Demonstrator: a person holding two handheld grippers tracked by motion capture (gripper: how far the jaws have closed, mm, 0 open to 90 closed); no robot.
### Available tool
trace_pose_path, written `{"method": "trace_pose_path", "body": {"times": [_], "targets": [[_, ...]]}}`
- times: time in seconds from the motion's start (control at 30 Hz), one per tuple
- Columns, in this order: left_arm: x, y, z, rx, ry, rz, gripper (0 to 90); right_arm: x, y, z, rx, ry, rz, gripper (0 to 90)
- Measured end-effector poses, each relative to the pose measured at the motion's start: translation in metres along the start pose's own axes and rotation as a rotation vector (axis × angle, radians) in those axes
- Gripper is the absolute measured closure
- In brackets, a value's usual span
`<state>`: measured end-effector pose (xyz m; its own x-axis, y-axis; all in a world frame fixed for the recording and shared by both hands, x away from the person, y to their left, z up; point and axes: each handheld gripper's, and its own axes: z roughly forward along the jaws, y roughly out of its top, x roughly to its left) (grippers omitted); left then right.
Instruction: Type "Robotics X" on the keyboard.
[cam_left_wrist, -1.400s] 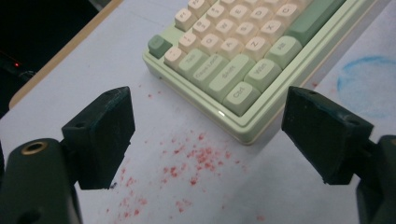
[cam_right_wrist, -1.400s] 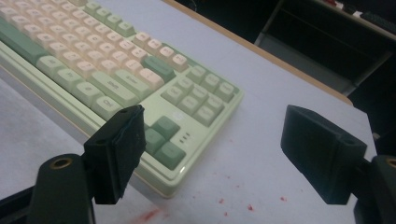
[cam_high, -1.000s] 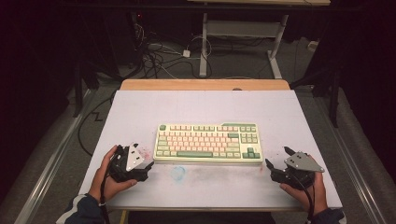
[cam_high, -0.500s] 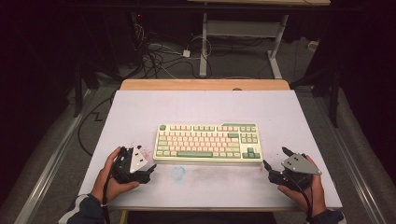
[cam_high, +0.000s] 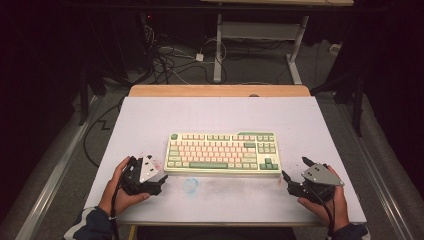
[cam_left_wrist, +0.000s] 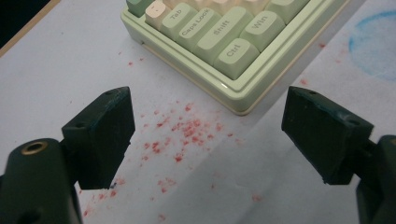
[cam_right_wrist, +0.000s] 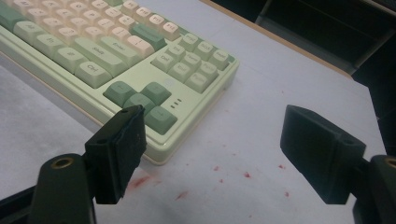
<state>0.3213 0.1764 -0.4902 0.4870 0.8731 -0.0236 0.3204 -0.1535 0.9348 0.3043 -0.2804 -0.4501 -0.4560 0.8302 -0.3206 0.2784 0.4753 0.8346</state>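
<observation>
A pale green keyboard (cam_high: 223, 152) with pink and green keys lies across the middle of the white table (cam_high: 215, 115). My left gripper (cam_high: 159, 179) rests on the table by the keyboard's near left corner (cam_left_wrist: 233, 100), open, with nothing between its jaws (cam_left_wrist: 208, 135). My right gripper (cam_high: 295, 175) sits off the near right corner, also open and holding nothing. In the right gripper view (cam_right_wrist: 212, 140) the keyboard's arrow keys (cam_right_wrist: 142, 100) lie just beyond the left jaw.
Red specks (cam_left_wrist: 182, 135) and a blue smudge (cam_high: 190, 185) stain the table in front of the keyboard. The table's wooden far edge (cam_high: 220, 90) borders a dark floor with cables (cam_high: 170, 60) and a desk frame (cam_high: 260, 35).
Both grippers have crept inward toward the keyboard's near corners. The keyboard has not moved.
</observation>
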Motion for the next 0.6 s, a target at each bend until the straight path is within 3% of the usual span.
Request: {"method": "trace_pose_path", "body": {"times": [0.17, 0.6], "targets": [[-0.0031, 0.0019, 0.0028, -0.004, -0.007, -0.001, 16.1, 0.0015, -0.0022, -0.0029, 0.003, 0.003, -0.019, 23.2], [-0.0026, 0.0006, 0.0090, 0.011, 0.006, -0.003, 16.1, 0.0010, -0.0033, -0.0018, 0.008, 0.004, -0.007, 23.0]]}}
